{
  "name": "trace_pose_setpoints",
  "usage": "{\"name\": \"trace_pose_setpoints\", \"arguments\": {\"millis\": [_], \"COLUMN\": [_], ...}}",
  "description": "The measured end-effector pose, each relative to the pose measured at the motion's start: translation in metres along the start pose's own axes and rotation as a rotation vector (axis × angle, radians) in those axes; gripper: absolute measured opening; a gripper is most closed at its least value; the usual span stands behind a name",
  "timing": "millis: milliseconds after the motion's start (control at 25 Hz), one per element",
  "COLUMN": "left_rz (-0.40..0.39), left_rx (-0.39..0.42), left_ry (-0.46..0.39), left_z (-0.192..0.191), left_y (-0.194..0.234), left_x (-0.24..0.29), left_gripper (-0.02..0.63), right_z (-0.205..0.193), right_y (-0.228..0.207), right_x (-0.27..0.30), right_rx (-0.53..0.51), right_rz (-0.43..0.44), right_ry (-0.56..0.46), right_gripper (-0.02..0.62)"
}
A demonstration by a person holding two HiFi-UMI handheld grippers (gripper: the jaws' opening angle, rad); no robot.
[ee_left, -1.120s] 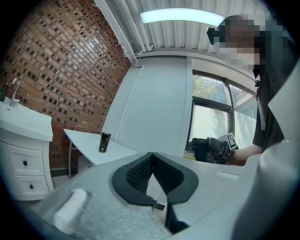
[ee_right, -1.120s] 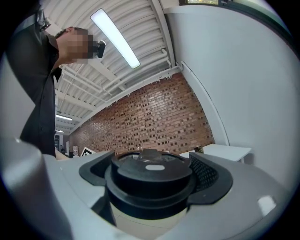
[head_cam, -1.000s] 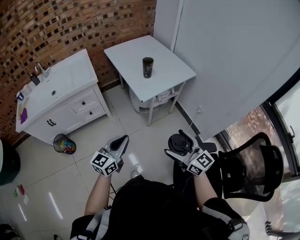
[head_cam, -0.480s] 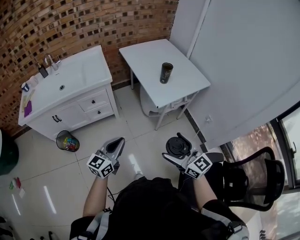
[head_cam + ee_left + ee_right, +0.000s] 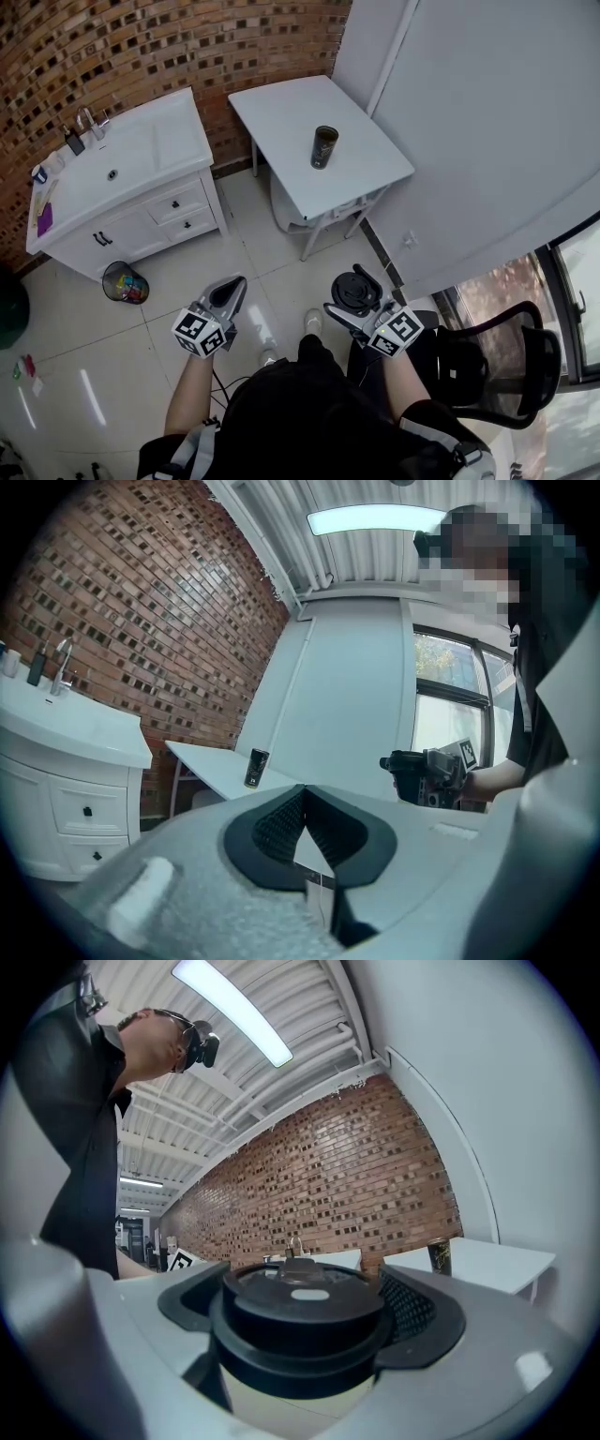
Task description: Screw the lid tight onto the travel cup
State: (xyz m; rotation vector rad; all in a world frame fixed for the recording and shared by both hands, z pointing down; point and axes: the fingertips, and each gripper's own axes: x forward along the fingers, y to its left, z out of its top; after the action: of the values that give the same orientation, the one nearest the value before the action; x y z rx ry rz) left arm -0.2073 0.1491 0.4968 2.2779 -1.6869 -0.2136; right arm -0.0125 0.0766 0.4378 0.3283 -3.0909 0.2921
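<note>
Black and upright, the travel cup [image 5: 324, 147] stands alone on the small white surface [image 5: 281, 108] in my head view, and I take my bearings from it. Behind the cup is a brick wall [image 5: 141, 42]. To the cup's left is a white washbasin cabinet [image 5: 141, 202], and a wastebasket [image 5: 125, 284] sits on the tiled floor below that. Both tools hang over the floor well short of the cup. The left tongs [image 5: 234, 284] are nearer me and left of it, with the tips pressed together. The right tongs [image 5: 356, 292] are nearer me and slightly right of it, carrying the round black lid [image 5: 354, 284]. An office chair [image 5: 502, 361] stands further right.

In the left gripper view, the left tongs [image 5: 303, 805] are fully closed with their ribbed pads meeting and nothing between them. The cup [image 5: 255, 768] shows small and far off on the surface, just left of the closed tips. My right hand's tool is off to the cup's right.

In the right gripper view, the right tongs [image 5: 302, 1321] are clamped on the lid [image 5: 300, 1309], one pad on each side of its rim. The lid lies flat, top facing up. The cup [image 5: 438, 1257] stands in the distance on the surface, to the lid's right and well apart from it.
</note>
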Motion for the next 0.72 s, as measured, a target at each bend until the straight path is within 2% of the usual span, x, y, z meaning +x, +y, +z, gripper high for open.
{"name": "trace_pose_setpoints", "arguments": {"millis": [200, 360, 720], "left_rz": [0.043, 0.091, 0.099], "left_rx": [0.009, -0.002, 0.037], "left_ry": [0.001, -0.029, -0.013], "left_z": [0.002, 0.014, 0.031], "left_y": [0.014, 0.024, 0.034], "left_x": [0.029, 0.064, 0.148], "left_gripper": [0.002, 0.002, 0.002], "right_z": [-0.002, 0.011, 0.038], "right_y": [-0.040, -0.079, -0.180], "right_x": [0.016, 0.032, 0.049], "right_rx": [0.020, -0.007, -0.003], "right_rz": [0.029, 0.081, 0.098], "right_ry": [-0.009, 0.011, -0.047], "right_gripper": [0.494, 0.494, 0.494]}}
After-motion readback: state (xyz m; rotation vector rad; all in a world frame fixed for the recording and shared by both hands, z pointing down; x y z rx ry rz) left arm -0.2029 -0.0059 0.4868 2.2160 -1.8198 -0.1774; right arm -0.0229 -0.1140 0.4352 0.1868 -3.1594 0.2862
